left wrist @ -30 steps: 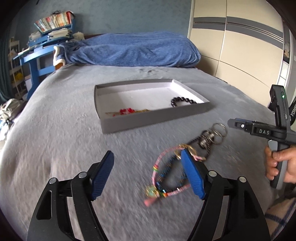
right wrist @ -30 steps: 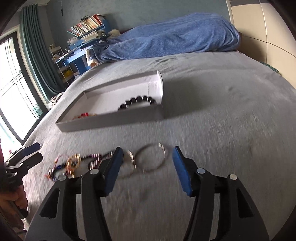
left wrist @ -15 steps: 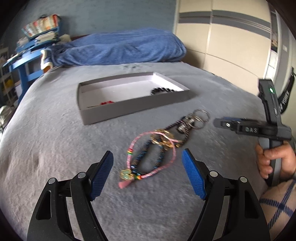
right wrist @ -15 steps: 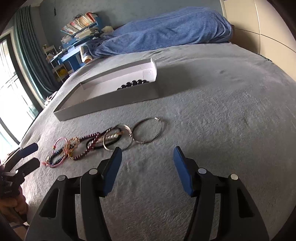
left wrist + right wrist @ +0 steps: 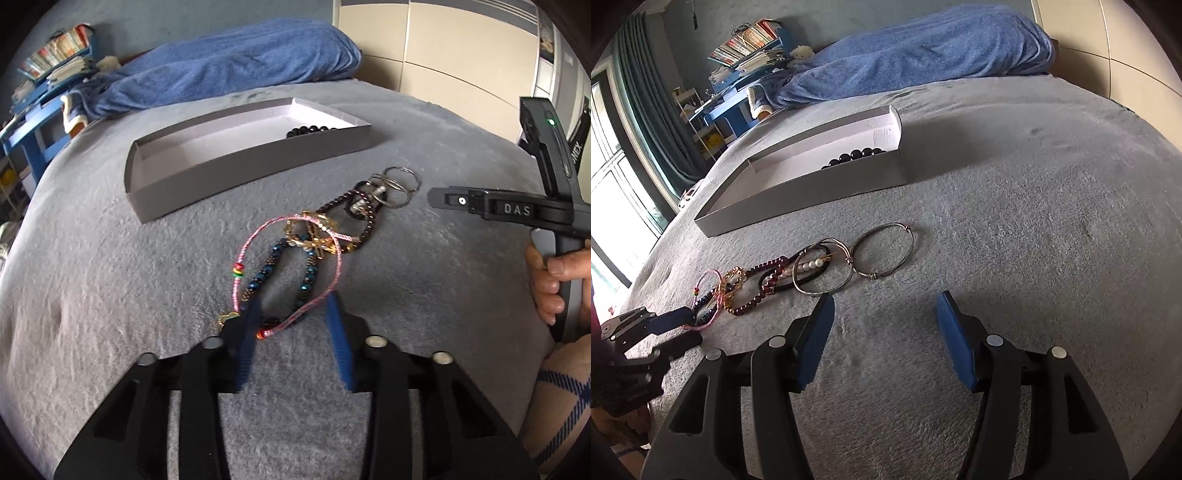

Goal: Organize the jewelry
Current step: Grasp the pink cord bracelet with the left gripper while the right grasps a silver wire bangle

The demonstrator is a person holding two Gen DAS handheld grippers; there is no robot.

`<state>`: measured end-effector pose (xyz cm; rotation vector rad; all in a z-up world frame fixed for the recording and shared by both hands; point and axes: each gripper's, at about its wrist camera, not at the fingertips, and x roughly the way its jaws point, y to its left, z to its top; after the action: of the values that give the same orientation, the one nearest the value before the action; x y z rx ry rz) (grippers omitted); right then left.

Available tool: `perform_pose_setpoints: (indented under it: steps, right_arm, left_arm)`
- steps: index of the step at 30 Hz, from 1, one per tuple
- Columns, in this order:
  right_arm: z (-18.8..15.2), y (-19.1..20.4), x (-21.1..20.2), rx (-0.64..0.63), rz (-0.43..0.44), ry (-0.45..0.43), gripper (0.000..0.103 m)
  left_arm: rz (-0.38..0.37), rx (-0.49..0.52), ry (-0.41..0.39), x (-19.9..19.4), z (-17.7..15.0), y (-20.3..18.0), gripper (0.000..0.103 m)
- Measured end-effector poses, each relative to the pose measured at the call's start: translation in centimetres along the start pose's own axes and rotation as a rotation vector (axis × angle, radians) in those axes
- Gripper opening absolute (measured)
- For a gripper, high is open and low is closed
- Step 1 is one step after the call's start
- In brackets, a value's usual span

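Grey bed blanket (image 5: pixel 110 295) carries tangled bracelets beside the tray (image 5: pixel 229 177). Left tongs (image 5: pixel 293 314) half-closed around the pink cord bracelet (image 5: pixel 291 236), not clamped; right tongs (image 5: pixel 884 321) released. Risk: lifting drags the interlocked beaded bracelets (image 5: pixel 306 273) along.

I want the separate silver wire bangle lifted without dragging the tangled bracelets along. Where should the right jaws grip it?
Grip the silver wire bangle on its far right arc, coming from the right with the right gripper. It lies flat on the grey blanket, and its left edge touches the neighbouring silver ring, so that side is crowded.
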<state>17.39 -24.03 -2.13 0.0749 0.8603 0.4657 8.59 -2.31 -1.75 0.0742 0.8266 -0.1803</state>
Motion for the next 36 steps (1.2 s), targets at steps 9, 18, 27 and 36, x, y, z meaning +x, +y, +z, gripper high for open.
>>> perform_pose_setpoints:
  steps: [9,18,27,36]
  right_arm:
    - [-0.1,0.2,0.3,-0.011,-0.007,0.010,0.058]
    - [1.0,-0.2,1.1,0.022,-0.059,0.034,0.057]
    - [2.1,1.9,3.1,-0.119,-0.164,0.081,0.059]
    - [3.5,2.5,4.9,-0.208,-0.161,0.105,0.059]
  left_arm:
    - [-0.011,-0.095,-0.101,-2.0,-0.6,1.7,0.004]
    - [0.004,-0.241,-0.169,-3.5,-1.8,4.1,0.004]
    - [-0.016,-0.247,-0.145,-3.0,-1.9,4.2,0.004]
    - [-0.022,-0.253,-0.136,-2.8,-1.9,4.4,0.004]
